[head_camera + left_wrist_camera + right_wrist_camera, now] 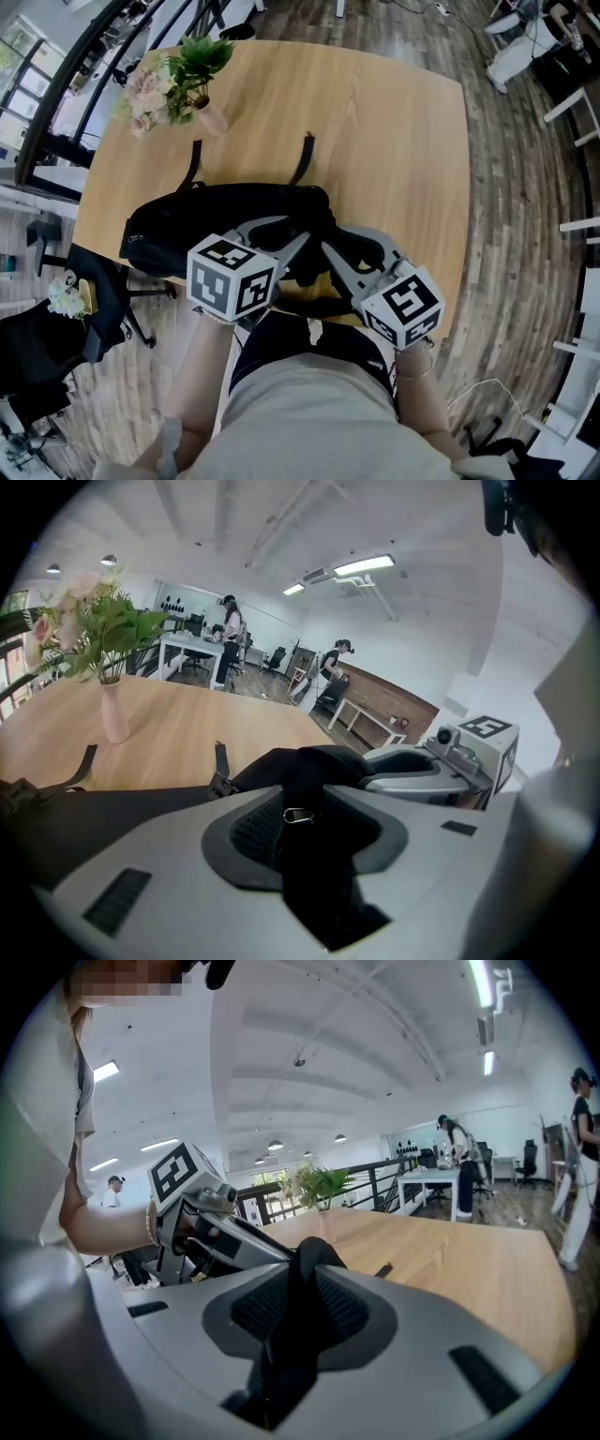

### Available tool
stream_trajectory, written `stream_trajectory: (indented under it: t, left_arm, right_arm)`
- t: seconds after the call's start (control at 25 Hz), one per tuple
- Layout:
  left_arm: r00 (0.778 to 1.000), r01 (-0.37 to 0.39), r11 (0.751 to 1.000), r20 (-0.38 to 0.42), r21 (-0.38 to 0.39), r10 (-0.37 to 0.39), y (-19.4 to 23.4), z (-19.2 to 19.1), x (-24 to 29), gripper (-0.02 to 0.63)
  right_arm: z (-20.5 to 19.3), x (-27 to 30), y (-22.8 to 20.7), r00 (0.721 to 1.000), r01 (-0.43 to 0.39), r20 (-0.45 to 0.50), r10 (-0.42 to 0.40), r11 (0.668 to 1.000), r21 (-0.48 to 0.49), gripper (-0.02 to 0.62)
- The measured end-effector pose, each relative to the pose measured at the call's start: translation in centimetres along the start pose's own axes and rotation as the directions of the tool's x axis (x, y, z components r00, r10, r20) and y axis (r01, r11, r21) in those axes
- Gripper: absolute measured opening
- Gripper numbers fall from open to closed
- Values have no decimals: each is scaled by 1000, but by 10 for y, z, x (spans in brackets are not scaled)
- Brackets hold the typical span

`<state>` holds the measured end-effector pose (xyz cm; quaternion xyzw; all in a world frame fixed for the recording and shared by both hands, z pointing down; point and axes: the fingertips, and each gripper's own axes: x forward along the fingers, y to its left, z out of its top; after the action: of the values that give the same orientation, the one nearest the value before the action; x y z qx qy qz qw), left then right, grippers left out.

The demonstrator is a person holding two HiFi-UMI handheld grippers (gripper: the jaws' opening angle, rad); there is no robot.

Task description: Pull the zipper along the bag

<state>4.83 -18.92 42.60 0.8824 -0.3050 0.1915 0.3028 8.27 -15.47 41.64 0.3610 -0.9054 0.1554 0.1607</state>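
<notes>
A black bag [216, 220] lies along the near edge of the wooden table [384, 141]. Both grippers meet over its right end. My left gripper [298, 246] is open, and a ridge of the bag's fabric [323, 761] stands in the gap. A small metal zipper pull [298, 815] sits by its left pad. My right gripper [330, 251] is shut on a raised fold of the same fabric [314, 1255]. In the left gripper view the right gripper [422, 771] shows just right of the fold.
A pink vase of flowers [178, 84] stands at the table's far left. Two black straps [194, 161] [303, 157] stretch from the bag across the wood. An office chair [56, 319] stands left of the table. People stand at desks [230, 639] far behind.
</notes>
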Motion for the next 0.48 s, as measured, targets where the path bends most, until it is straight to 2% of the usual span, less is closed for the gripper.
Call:
stream_trajectory:
  t: [0.48]
  left_arm:
    - [999, -32, 999, 27, -2, 32, 1, 0, -12, 124]
  right_arm:
    - [-1, 1, -1, 1000, 6, 10, -6, 1000, 4, 98]
